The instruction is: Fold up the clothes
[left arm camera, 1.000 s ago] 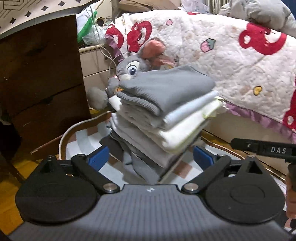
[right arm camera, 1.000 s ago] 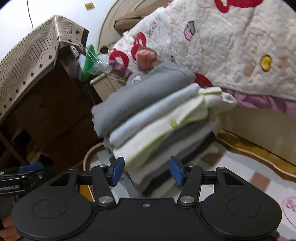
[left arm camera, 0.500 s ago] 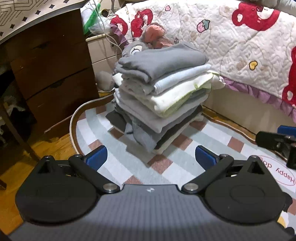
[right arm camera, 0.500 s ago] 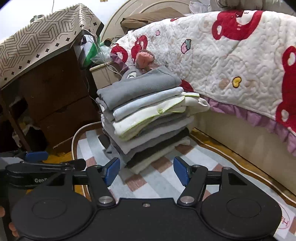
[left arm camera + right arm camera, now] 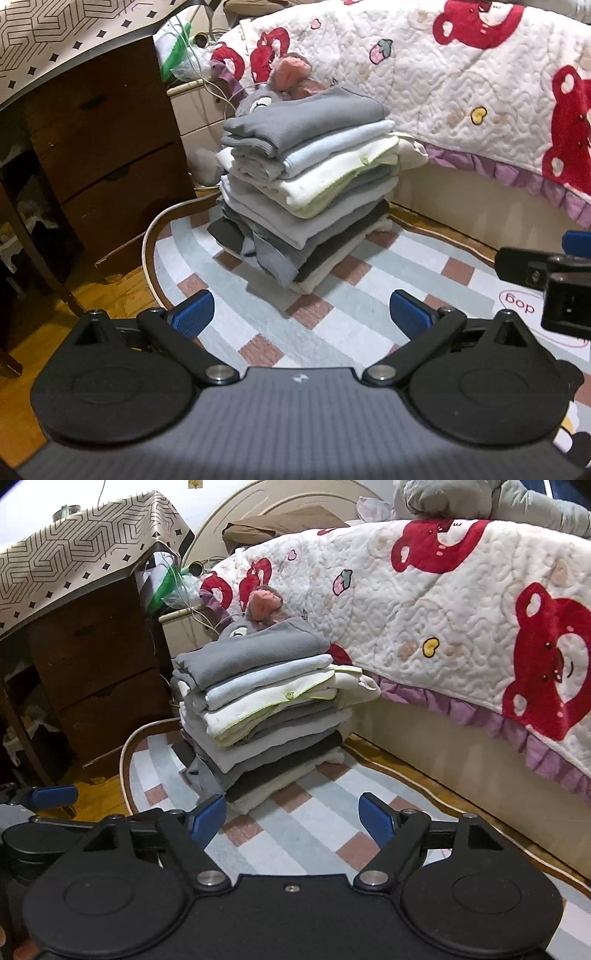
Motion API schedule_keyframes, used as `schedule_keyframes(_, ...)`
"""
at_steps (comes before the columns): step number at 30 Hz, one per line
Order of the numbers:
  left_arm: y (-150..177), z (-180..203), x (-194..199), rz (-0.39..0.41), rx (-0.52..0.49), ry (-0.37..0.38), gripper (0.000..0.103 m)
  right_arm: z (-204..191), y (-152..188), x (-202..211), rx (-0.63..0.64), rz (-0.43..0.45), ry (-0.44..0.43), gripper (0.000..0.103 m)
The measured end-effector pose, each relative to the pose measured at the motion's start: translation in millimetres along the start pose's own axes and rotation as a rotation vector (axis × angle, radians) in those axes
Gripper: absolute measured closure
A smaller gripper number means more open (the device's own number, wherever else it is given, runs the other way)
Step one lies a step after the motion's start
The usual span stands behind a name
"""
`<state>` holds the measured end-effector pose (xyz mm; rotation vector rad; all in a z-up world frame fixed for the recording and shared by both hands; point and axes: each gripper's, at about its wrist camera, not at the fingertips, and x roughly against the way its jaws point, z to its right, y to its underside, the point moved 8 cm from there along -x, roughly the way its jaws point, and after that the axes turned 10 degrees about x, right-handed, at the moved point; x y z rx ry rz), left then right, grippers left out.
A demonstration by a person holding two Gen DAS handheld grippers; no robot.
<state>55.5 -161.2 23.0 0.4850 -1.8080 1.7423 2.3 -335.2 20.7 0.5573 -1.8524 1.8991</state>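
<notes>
A pile of folded clothes (image 5: 306,184) is seen on the rug (image 5: 332,325). The left tool (image 5: 301,314) is held wide open and empty; the right tool (image 5: 293,818) is being opened, nothing between its jaws.

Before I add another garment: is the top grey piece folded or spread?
Folded: the grey top piece lies doubled, its rounded fold edge facing the cameras, atop the stack.

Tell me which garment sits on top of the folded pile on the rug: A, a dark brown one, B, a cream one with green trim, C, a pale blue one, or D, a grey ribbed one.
D: the grey ribbed garment crowns the pile of folded clothes, with the pale blue garment directly beneath it.
</notes>
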Motion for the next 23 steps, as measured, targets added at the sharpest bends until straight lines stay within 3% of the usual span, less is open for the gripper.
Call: schedule_keyframes(23,9.6,2.9,-0.8,-0.022,-0.018,0.007,0.000,-1.9,10.5,-0.9,-0.006,-0.022,0.010,0.018)
